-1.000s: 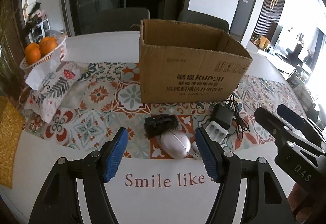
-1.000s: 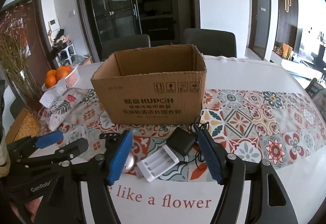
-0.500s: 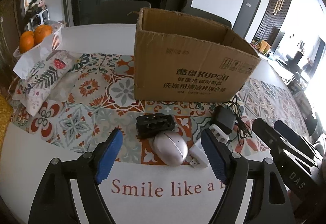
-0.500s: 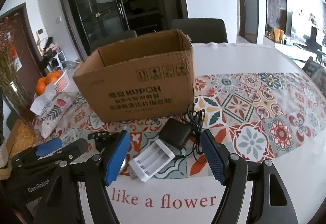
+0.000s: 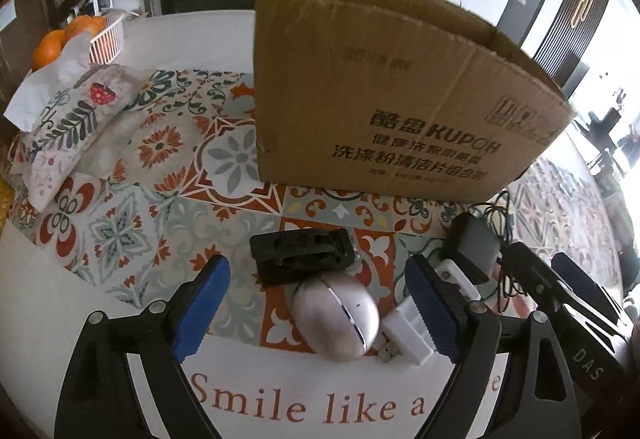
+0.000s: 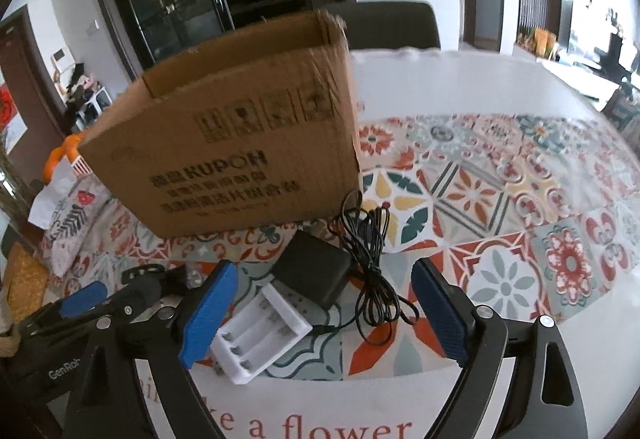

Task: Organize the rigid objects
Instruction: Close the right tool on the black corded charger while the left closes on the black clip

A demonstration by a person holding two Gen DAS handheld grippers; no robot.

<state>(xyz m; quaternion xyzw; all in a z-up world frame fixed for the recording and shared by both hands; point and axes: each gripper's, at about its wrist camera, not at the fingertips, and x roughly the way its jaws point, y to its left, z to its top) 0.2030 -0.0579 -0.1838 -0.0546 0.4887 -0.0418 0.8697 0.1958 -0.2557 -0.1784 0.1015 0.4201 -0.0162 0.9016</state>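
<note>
An open cardboard box (image 5: 384,111) stands on the patterned table runner; it also shows in the right wrist view (image 6: 240,155). In front of it lie a black holder (image 5: 302,255), a silver mouse (image 5: 336,315), a white battery case (image 6: 260,339) and a black power adapter (image 6: 312,275) with a coiled cable (image 6: 370,259). My left gripper (image 5: 320,303) is open and low, its blue pads on either side of the mouse. My right gripper (image 6: 320,311) is open around the battery case and adapter. Neither touches anything.
A patterned tissue pouch (image 5: 68,131) and a white basket of oranges (image 5: 80,35) sit at the far left. A small USB dongle (image 5: 390,353) lies by the mouse. The white mat with red lettering (image 5: 304,403) covers the near table edge. Dark chairs stand behind the table.
Both grippers have moved forward and down toward the objects; the box and items look larger. Both jaws stay open and nothing was grasped.
</note>
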